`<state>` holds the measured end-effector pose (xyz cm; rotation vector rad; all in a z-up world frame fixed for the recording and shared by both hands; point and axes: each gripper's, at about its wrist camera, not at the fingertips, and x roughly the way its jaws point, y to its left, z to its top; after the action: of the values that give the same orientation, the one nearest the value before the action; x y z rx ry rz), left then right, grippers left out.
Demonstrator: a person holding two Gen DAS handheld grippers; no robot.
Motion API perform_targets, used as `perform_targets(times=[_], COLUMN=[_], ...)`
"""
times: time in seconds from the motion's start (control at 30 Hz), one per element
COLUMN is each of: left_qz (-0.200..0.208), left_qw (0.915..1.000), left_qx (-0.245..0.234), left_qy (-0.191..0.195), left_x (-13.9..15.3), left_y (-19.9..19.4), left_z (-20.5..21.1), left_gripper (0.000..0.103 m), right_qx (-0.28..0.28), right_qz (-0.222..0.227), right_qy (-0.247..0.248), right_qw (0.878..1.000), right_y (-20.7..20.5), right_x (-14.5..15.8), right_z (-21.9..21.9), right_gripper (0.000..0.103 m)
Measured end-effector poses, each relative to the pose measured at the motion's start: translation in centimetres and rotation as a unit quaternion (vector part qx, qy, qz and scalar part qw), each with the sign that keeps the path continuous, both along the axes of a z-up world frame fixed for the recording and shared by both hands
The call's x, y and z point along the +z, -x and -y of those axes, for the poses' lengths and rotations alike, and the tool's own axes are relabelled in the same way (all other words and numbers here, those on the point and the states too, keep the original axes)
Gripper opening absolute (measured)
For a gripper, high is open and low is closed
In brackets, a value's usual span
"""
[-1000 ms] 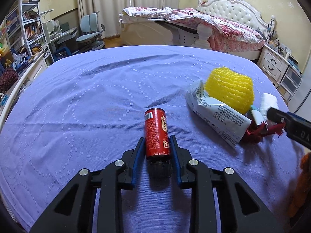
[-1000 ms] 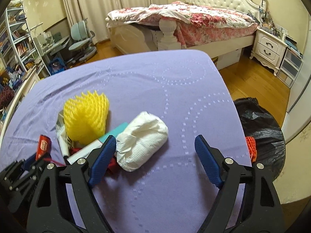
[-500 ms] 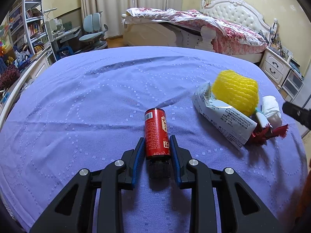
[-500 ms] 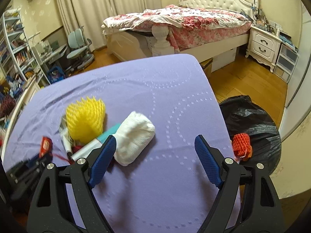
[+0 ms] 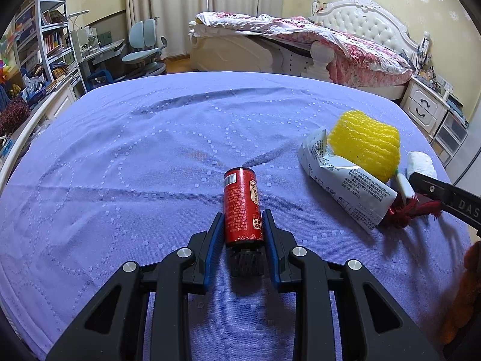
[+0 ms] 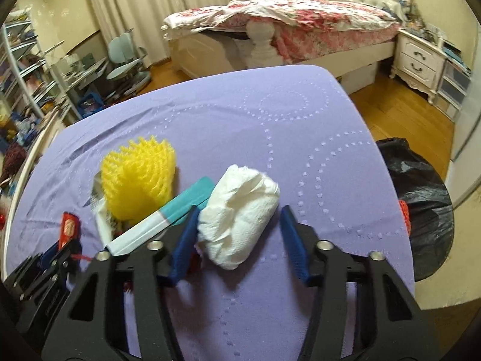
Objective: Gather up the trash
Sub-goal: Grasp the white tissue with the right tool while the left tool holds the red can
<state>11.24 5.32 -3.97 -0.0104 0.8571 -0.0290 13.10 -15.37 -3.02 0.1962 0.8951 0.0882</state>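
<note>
A red bottle (image 5: pixel 242 207) with a black cap lies on the purple cloth (image 5: pixel 135 156), and my left gripper (image 5: pixel 243 222) is shut on it. To its right are a white printed packet (image 5: pixel 345 180), a yellow foam net (image 5: pixel 365 147) and red scraps (image 5: pixel 402 207). In the right wrist view a crumpled white tissue wad (image 6: pixel 240 216) sits between the closing jaws of my right gripper (image 6: pixel 239 228). The left pad touches the wad and the right pad stands just off it. A teal and white box (image 6: pixel 168 213) lies beside the yellow net (image 6: pixel 138 177).
A black trash bag (image 6: pixel 421 204) stands open on the wooden floor beyond the table's right edge, with an orange-red net (image 6: pixel 404 213) inside. A bed (image 5: pixel 300 45), a nightstand (image 6: pixel 418 60), a desk chair (image 5: pixel 144 48) and bookshelves (image 5: pixel 45 45) ring the room.
The right gripper has come closer to the white wad and its jaws have narrowed around it. The left gripper holds the red bottle still.
</note>
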Motion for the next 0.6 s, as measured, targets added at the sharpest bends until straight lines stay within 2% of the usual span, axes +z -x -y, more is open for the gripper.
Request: perform_targets(times=[0.17, 0.6], left_qz=[0.000, 0.017], left_qw=[1.0000, 0.9994], left_qx=[0.000, -0.004], left_qy=[0.006, 0.030], left_x=[0.0, 0.6], left_y=[0.0, 0.3], left_z=[-0.2, -1.0], left_gripper=[0.028, 0.028], right_qx=[0.024, 0.025], right_qz=[0.014, 0.014], right_qy=[0.041, 0.028], right_qw=[0.999, 0.999], right_y=[1.8, 4.8], right_x=[0.6, -0.5], right_z=[0.3, 1.4], right_gripper=[0.043, 0.043])
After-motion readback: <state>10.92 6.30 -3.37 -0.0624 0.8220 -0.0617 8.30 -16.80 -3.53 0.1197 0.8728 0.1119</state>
